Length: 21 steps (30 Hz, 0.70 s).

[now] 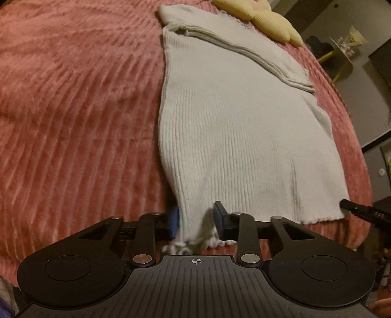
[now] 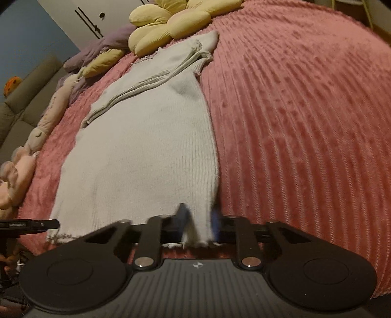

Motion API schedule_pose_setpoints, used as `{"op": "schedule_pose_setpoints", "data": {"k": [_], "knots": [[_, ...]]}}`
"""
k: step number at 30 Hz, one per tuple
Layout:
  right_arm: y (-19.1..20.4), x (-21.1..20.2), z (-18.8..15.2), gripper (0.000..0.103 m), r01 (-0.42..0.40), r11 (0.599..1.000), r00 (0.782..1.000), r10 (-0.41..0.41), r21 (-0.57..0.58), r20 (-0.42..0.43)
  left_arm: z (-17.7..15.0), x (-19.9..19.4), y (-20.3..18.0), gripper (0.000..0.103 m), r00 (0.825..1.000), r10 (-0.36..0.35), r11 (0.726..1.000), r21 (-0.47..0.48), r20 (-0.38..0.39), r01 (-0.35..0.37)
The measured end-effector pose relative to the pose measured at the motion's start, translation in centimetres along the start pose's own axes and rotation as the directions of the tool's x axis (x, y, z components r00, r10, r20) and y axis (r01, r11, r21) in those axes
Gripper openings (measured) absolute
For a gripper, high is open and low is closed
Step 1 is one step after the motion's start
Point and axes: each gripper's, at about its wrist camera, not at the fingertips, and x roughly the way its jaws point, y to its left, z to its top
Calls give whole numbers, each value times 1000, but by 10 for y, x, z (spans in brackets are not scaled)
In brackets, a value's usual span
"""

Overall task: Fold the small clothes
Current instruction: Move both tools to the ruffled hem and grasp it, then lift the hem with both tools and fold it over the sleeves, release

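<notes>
A pale grey ribbed knit sweater (image 1: 232,127) lies flat on a pink ribbed bedspread (image 1: 73,110), its sleeves folded across the far part. My left gripper (image 1: 196,217) is shut on the sweater's near left hem corner, the fabric bunched between the blue-padded fingers. My right gripper (image 2: 198,220) is shut on the near right hem corner of the same sweater (image 2: 146,151). The right gripper's tip shows at the right edge of the left wrist view (image 1: 352,208). The left gripper's tip shows at the left edge of the right wrist view (image 2: 36,223).
A yellow flower-shaped pillow (image 2: 171,22) lies just beyond the sweater's neck. A purple blanket (image 2: 102,46) and pink plush toys (image 2: 31,146) line the bed's left side. The bedspread (image 2: 305,122) stretches wide to the right. A yellow-legged side table (image 1: 344,49) stands beyond the bed.
</notes>
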Motion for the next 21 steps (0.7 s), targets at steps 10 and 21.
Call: {"op": "schedule_pose_setpoints", "data": {"k": [10,21], "knots": [[-6,9,5,20,-80,996,993,83,46,-89,6,10,15,24,993,-101,991,-89,-66,95],[24,20,55,8,-189,981,982,189,37,-15,68,-29,-21,13,970,-186,982,-4,155,189]]}}
